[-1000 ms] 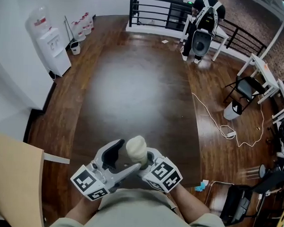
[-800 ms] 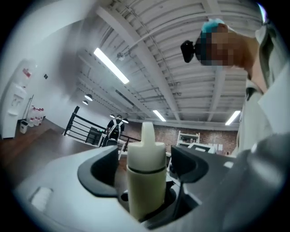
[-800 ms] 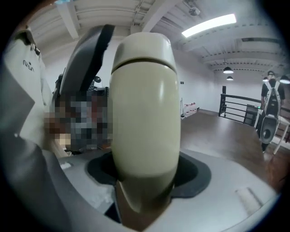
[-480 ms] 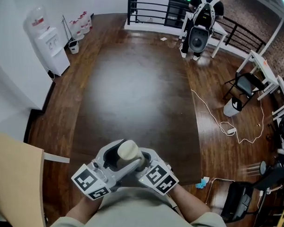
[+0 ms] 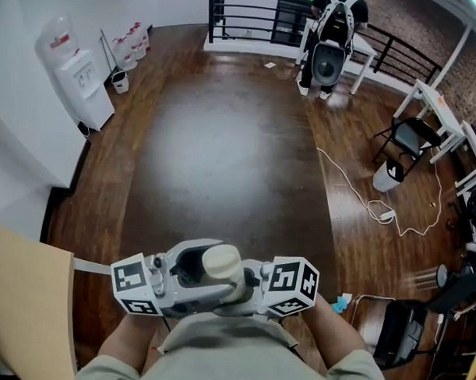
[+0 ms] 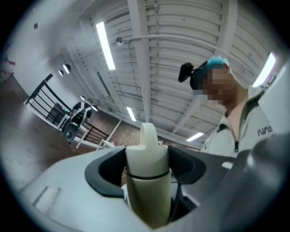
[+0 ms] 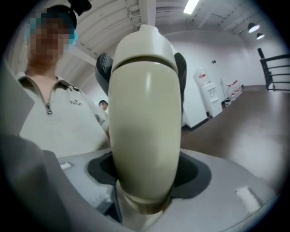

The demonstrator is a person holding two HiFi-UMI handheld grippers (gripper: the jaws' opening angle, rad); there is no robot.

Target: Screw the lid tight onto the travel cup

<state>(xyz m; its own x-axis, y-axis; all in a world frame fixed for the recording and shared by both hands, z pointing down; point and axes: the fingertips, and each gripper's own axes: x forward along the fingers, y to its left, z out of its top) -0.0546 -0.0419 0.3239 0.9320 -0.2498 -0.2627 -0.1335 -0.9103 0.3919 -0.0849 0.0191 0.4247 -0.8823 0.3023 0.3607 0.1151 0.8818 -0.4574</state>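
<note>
In the head view, the person holds both tools up close to the chest. The cream travel cup (image 5: 221,263) is in the air between them, above the near edge of the dark worktop (image 5: 223,161), not resting on it. The left gripper (image 5: 198,268) comes at it from one side and the right gripper (image 5: 242,285) from the other.

In the left gripper view, the lid (image 6: 146,152) with its little spout stands up between the dark fingers (image 6: 106,174). They have just been opening a bit. They seem to touch the lid on both sides, so I think they grip it loosely, but the view is too close to be sure. A thin dark line shows where the lid meets the cup.

In the right gripper view, the fat body of the cup fills the picture. The fingers (image 7: 195,174) are clamped on its lower end and hold it firm.

What could go wrong? If the left fingers are too loose, they will slide round the smooth lid and it will not get tight. If the lid sits crooked, the thread may jam. The cup is off the worktop, so if the right grip slips during a twist, it falls.
</note>
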